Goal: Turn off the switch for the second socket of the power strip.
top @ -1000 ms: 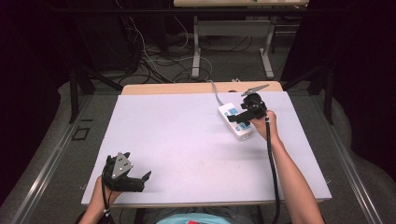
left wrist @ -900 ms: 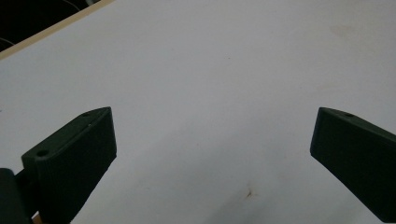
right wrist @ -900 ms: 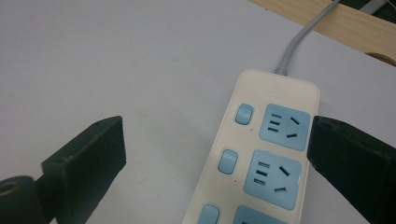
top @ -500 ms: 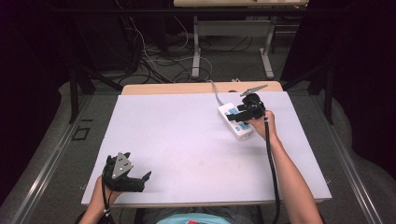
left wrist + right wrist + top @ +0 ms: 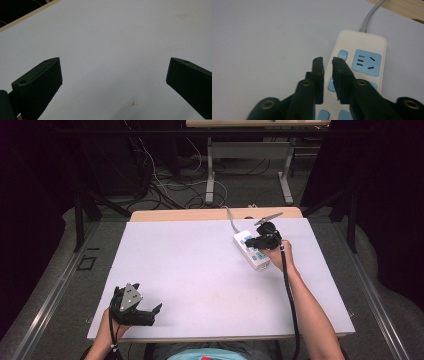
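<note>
While the left gripper (image 5: pixel 148 314) is idling wide open and empty on the tabletop (image 5: pixel 200 270), the right gripper (image 5: pixel 327 60) is hovering over the power strip (image 5: pixel 359 67) at the far right, jaws just closing to nearly shut on nothing, seemingly readying to press its small blue switch (image 5: pixel 342 54).

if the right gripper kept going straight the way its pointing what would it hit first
Most likely the small blue switch button on the white power strip: the right gripper, fingers nearly shut with nothing between them, points at it. Its height above the strip is unclear.
</note>
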`<control>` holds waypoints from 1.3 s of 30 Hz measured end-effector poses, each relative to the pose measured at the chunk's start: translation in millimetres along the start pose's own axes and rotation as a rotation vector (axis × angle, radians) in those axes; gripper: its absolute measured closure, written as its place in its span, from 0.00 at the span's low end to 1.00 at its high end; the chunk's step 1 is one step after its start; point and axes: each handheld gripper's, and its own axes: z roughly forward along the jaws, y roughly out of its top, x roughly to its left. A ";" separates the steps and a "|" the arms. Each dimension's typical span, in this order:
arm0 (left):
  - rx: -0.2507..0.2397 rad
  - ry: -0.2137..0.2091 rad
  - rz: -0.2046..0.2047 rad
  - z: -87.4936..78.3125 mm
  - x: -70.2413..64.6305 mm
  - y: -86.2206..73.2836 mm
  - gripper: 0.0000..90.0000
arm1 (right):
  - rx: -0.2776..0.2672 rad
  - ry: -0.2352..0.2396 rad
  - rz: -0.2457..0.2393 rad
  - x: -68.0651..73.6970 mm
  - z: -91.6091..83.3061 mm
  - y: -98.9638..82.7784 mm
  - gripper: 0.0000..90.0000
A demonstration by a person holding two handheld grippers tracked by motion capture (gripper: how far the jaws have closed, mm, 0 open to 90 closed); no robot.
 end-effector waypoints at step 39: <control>0.007 -0.002 0.011 0.4 0.3 0.5 0.00 | 0.100 -0.093 0.015 2.4 21.8 -5.3 1.00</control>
